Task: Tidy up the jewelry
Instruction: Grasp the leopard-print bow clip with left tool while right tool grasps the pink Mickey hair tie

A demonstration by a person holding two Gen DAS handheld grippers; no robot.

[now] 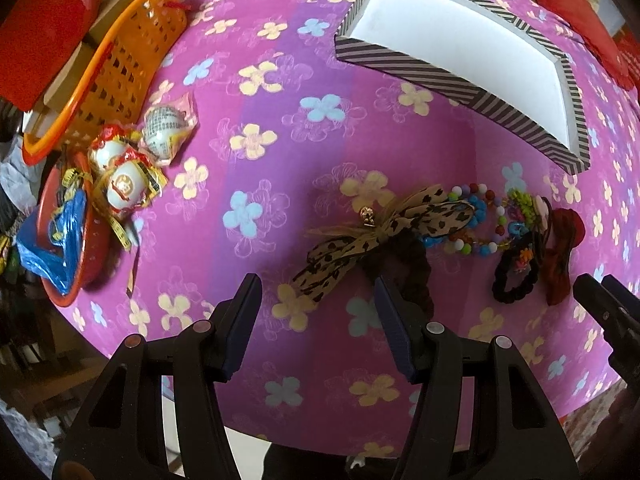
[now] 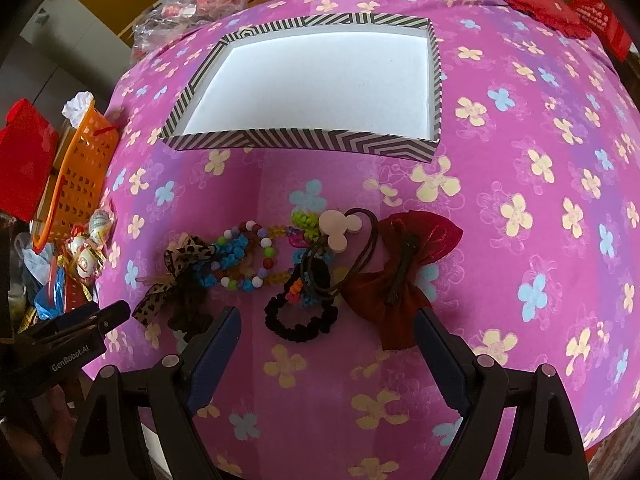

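- Both your tongs hover spread and empty: left tongs [image 1: 318, 322] near the leopard bow [image 1: 362, 236], right tongs [image 2: 326, 350] over the black scrunchie [image 2: 302, 322].
- The jewelry lies in a tangled row on the worktop [image 2: 520, 160], on the near side of the striped box [image 2: 304, 138].
- Likely first pick: take an outer piece, such as the red bow [image 2: 400, 272], pinching its middle so that the bead bracelets [image 2: 244, 258] don't drag along.
- Lift straight up; the cords of the mouse-shaped hair tie [image 2: 340, 224] overlap neighbours.
- The box shows only a bare white floor.
- The orange basket [image 2: 80, 176] at far left seems to hold boxes.
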